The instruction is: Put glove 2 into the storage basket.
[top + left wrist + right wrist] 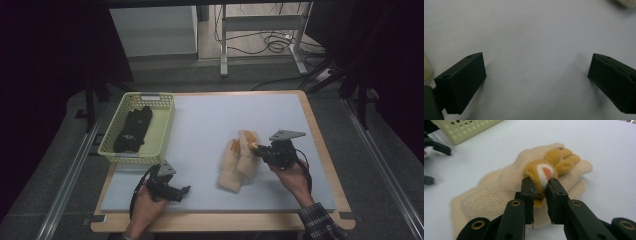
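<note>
Beige glove (pixel 239 161) is laid on the white mat (pixel 210 125) right of centre, its orange patch (pixel 544 173) pinched by the clenched right gripper (pixel 540 187), while the left gripper (pixel 184 190) is held wide open near the front edge, basket (pixel 162 131) at far left.

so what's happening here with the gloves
A person works at a table with a gripper in each hand. The right gripper is shut on the orange patch of a cream glove, which lies on the table's right half. The left gripper is open, held low over bare table near the front edge. A yellow basket at the left already holds a black glove.
</note>
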The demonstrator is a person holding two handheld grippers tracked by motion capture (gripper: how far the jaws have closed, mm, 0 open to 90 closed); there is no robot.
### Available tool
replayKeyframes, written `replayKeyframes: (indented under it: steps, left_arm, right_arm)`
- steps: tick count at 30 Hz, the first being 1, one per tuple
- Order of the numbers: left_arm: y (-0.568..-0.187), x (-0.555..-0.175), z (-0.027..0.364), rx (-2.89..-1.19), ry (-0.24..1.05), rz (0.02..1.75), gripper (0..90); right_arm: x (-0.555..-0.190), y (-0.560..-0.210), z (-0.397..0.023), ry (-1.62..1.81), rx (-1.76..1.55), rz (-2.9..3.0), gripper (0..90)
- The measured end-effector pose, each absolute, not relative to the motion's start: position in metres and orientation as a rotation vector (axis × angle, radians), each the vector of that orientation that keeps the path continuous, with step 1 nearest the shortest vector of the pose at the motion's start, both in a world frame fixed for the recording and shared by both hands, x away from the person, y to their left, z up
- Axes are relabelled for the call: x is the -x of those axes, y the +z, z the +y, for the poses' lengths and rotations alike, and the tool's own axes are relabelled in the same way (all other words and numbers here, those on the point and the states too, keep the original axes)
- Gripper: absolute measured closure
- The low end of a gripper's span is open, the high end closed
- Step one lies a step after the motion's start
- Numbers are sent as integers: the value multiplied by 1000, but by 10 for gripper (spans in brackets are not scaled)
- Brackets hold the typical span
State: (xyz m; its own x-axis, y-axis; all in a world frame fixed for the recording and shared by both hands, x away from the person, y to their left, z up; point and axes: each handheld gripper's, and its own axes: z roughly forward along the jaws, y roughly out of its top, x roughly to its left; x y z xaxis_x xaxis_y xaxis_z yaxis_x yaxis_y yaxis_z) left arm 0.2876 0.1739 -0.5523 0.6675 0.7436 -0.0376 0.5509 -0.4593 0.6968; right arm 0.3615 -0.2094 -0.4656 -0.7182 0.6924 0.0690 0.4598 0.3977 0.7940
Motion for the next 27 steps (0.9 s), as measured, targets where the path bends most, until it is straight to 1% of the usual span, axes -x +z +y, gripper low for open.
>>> replayKeyframes:
  steps: [2,3,5,6,8,9,11,12,13,15,18,21,23,26,27]
  left_arm:
    - [-552,-287,174,-2181,354,996,17]
    - [-552,-287,174,-2182,355,996,17]
    - [-552,-287,174,-2182,355,996,17]
    - [-552,-287,174,-2182,355,996,17]
    - [-552,-287,174,-2182,355,996,17]
    - [-553,-287,174,-2177,354,999,17]
    - [-552,-287,174,-2180,352,998,17]
    - [-552,-287,174,-2182,353,997,17]
    - [-552,-287,174,-2182,353,997,17]
    - [-552,-287,174,-2182,353,997,17]
    - [-552,-287,174,-2181,353,997,17]
    - [-552,-287,174,-2181,352,997,17]
    - [-552,-287,174,-2179,353,999,17]
    - [-552,-287,174,-2182,353,997,17]
    - [-552,-287,174,-2182,353,997,17]
  right_arm:
    - [-354,-460,-203,1237,-1026,2391,760]
    - [-344,-455,-193,1225,-1032,2409,762]
    - [-341,-454,-189,1208,-1030,2412,761]
    - [-335,-455,-176,1154,-1038,2411,762]
    - [-335,-457,-171,1139,-1047,2408,763]
    - [-334,-466,-160,1121,-1049,2403,843]
    - [-335,-470,-157,1140,-1056,2401,842]
    - [-337,-482,-148,1175,-1077,2437,776]
    - [-337,-482,-148,1175,-1077,2437,776]
    - [-337,-490,-143,1155,-1058,2448,707]
    - [-336,-485,-150,1174,-1044,2424,655]
    - [-334,-478,-169,1199,-1055,2384,643]
    - [-333,-478,-180,1192,-1058,2377,663]
    - [-331,-487,-194,1164,-1068,2400,761]
    - [-330,-492,-197,1158,-1074,2413,782]
